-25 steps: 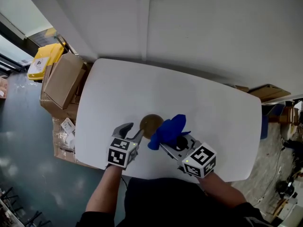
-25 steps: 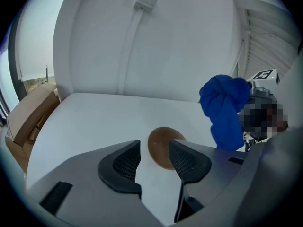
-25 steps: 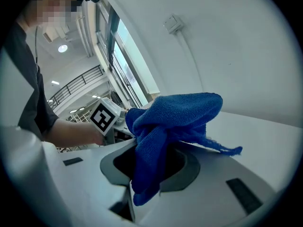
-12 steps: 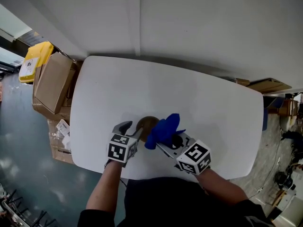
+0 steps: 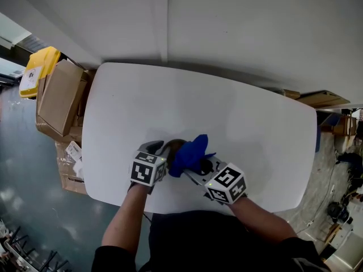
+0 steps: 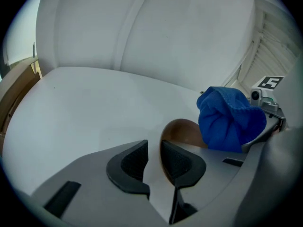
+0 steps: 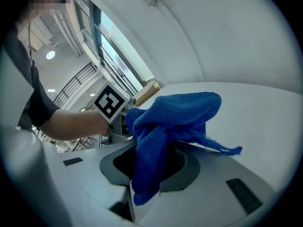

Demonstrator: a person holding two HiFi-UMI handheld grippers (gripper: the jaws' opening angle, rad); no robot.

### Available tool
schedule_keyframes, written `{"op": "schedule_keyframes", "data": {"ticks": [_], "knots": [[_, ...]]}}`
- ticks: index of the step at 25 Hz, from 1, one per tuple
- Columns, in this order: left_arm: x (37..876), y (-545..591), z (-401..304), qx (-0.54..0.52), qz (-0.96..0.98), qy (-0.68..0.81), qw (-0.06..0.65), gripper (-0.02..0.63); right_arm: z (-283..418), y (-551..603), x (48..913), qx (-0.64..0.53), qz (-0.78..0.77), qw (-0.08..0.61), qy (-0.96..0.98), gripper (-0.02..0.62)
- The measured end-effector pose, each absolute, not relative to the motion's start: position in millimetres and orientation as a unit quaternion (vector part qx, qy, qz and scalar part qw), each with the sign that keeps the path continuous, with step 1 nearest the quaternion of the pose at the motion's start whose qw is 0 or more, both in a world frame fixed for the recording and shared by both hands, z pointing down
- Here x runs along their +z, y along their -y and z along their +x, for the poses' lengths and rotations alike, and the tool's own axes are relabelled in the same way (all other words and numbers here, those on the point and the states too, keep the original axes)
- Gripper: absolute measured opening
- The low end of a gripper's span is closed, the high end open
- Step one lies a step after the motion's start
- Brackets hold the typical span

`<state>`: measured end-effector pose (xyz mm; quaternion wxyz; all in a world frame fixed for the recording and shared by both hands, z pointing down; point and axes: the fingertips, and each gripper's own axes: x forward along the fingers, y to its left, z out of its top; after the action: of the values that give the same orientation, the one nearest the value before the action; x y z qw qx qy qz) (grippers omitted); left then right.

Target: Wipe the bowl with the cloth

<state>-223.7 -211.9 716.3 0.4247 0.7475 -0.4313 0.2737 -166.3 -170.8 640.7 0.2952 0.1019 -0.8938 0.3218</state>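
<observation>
One white table (image 5: 227,112) fills most of the head view, its near edge hidden behind the person's body and forearms. Cardboard boxes (image 5: 59,95) stand on the floor at its left end, and the tabletop cuts off part of them. Both forearms reach in from below and angle toward each other, so the two grippers meet close to the table's near edge, each tilted downward.

The left gripper (image 6: 154,150) sits at the bowl's left side. Its jaws have just been closing and now stand narrow, with a strip of white table showing between the pads. The rim lies right at the right-hand pad, but it is hard to tell whether that pad touches it.

The right gripper (image 7: 150,164) is clamped on the blue cloth (image 7: 175,112), whose bunched folds cover its fingertips and spill over the jaws. The cloth hangs over the brown bowl (image 6: 182,129), which stands on the table between the grippers. Only a sliver of the bowl shows from above, and its right half is hidden in the left gripper view.
</observation>
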Motion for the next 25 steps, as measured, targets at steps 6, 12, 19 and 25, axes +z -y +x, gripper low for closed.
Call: {"op": "schedule_keyframes", "data": {"ticks": [6,12,19,25], "knots": [[715,213,-224,0.281,0.743,0.437,0.421,0.02,-166,161,634,0.318,0.1,0.292,0.896,0.089],[681,212,-221,0.27,0.752,0.463,0.384,0.018,-164,148,618,0.306,0.098,0.284,0.903,0.089],[612,205,-207,0.256,0.768,0.504,0.303,0.018,-159,149,583,0.288,0.139,0.26,0.911,0.089],[571,187,-182,0.247,0.778,0.519,0.253,0.018,-152,143,556,0.257,0.159,0.252,0.919,0.089]]}}
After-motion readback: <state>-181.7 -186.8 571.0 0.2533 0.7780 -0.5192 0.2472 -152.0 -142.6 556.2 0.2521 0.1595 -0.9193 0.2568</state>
